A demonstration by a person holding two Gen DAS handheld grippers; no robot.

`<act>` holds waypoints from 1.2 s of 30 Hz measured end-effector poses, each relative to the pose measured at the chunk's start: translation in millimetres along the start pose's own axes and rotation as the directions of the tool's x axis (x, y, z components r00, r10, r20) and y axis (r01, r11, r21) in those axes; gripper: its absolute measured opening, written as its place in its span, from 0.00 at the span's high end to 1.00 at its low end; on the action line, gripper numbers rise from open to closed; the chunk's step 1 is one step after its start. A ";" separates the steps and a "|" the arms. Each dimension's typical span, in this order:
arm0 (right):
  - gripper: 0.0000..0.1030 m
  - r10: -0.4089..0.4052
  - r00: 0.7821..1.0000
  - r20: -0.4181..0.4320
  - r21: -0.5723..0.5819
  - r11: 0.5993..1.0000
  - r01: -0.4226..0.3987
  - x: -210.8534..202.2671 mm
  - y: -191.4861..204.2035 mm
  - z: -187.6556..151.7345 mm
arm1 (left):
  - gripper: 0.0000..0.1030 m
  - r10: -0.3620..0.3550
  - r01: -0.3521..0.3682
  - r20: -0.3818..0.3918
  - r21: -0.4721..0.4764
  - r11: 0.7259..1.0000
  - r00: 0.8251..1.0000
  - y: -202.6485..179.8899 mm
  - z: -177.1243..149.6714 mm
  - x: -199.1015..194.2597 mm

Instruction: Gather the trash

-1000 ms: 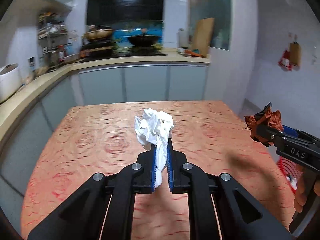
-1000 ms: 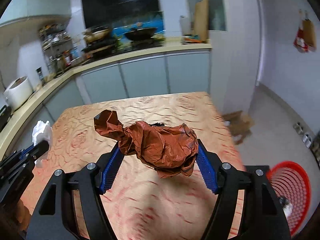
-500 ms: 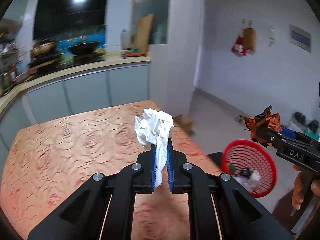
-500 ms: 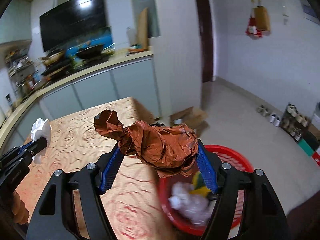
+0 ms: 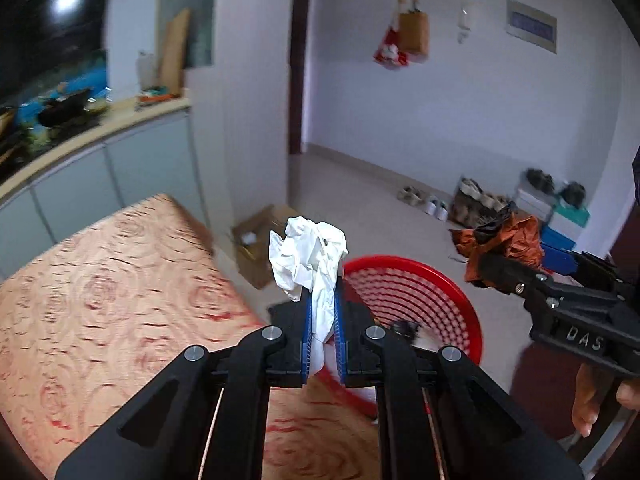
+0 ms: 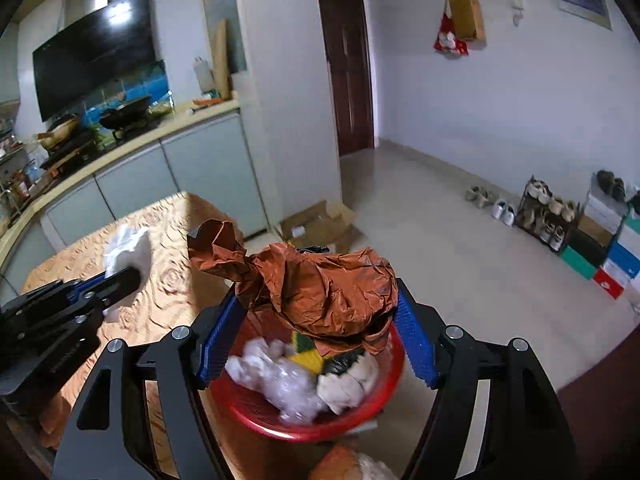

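Observation:
My left gripper (image 5: 321, 304) is shut on a crumpled white tissue (image 5: 308, 256) and hangs over the table's right edge, just left of the red mesh basket (image 5: 416, 292) on the floor. My right gripper (image 6: 316, 312) grips a crumpled brown paper wad (image 6: 316, 292) between its blue pads, directly above the red basket (image 6: 304, 424). That basket holds clear plastic, a yellow scrap and other trash. In the left wrist view the right gripper (image 5: 516, 256) with the brown wad (image 5: 508, 240) sits to the right, above the basket's far side. The left gripper (image 6: 116, 280) shows at the left of the right wrist view.
A table with a rose-patterned orange cloth (image 5: 100, 280) lies to the left. An opened cardboard box (image 6: 320, 224) sits on the floor beyond the basket. Shoes and a shoe rack (image 6: 548, 216) line the far wall. Kitchen counter and cabinets (image 6: 132, 168) stand behind the table.
Both grippers have swung right, off the table toward the red basket, each still gripping its trash. The right gripper now hangs over the basket.

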State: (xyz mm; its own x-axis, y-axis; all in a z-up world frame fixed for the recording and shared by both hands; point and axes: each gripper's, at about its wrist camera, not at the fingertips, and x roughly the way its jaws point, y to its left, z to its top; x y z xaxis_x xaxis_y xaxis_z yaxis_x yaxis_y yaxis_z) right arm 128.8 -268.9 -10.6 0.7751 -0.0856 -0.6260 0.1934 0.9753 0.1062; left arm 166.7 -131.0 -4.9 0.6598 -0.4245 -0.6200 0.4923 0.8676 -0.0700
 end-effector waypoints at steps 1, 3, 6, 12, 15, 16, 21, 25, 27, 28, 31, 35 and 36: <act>0.33 0.003 1.000 -0.013 0.003 1.000 -0.003 3.1 -2.5 -1.8 | 0.92 -0.019 0.019 -0.020 0.005 1.000 1.000 -3.8 -0.7 9.3; 0.32 0.011 0.999 -0.053 0.006 1.000 -0.011 13.4 -7.9 -6.3 | 0.92 -0.041 0.041 -0.057 0.008 0.999 0.998 -8.2 -2.2 25.1; 0.32 0.009 0.996 -0.085 0.001 1.000 -0.009 23.1 -10.0 -11.6 | 0.92 -0.075 0.076 -0.106 0.005 0.997 0.992 -10.9 -6.7 45.1; 0.31 0.016 0.988 -0.154 -0.008 1.000 -0.018 49.8 -12.9 -20.7 | 0.80 -0.130 0.131 -0.149 -0.008 0.991 0.980 -10.1 -12.3 66.1; 0.27 0.019 0.985 -0.173 -0.011 1.000 -0.021 60.5 -14.7 -26.4 | 0.63 -0.159 0.158 -0.157 -0.020 0.987 0.975 -7.3 -12.3 72.2; 0.27 0.022 0.984 -0.177 -0.011 1.000 -0.024 63.5 -15.3 -27.6 | 0.62 -0.160 0.159 -0.157 -0.021 0.987 0.975 -7.1 -12.5 72.8; 0.20 0.036 0.983 -0.180 0.008 0.999 -0.035 68.2 -19.9 -29.4 | 0.45 -0.148 0.146 -0.133 -0.023 0.989 0.980 2.9 -9.6 66.4; 0.20 0.061 0.985 -0.163 0.015 0.998 -0.059 62.4 -19.0 -30.3 | 0.39 -0.097 0.096 -0.095 -0.013 0.995 0.991 11.1 -4.9 50.6; 0.20 0.067 0.986 -0.154 0.021 0.998 -0.065 57.8 -18.8 -30.8 | 0.38 -0.054 0.054 -0.074 0.000 0.999 0.996 13.0 -4.0 39.8; 0.20 0.072 0.987 -0.146 0.026 0.997 -0.069 53.8 -18.4 -31.2 | 0.37 -0.037 0.037 -0.061 0.001 0.999 0.997 15.6 -3.8 33.5; 0.18 0.081 0.988 -0.135 0.022 0.997 -0.079 46.2 -15.6 -32.1 | 0.33 -0.009 0.008 -0.032 -0.013 1.000 0.999 21.9 -3.2 15.8; 0.11 0.062 0.990 -0.128 0.009 0.998 -0.061 42.7 -10.5 -31.1 | 0.32 0.033 -0.033 -0.004 -0.023 0.999 0.999 27.3 -4.5 -1.5; 0.11 0.063 0.989 -0.131 0.010 0.998 -0.062 42.6 -9.7 -30.5 | 0.31 0.044 -0.044 0.003 -0.025 0.999 0.999 28.8 -5.6 -6.8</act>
State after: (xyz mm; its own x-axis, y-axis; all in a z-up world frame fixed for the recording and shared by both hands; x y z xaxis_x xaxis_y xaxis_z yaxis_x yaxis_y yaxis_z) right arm 141.6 -275.8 -61.9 0.6999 0.0036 -0.7142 0.1511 0.9766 0.1530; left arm 173.2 -101.7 -7.1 0.6826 -0.3870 -0.6199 0.4487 0.8915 -0.0624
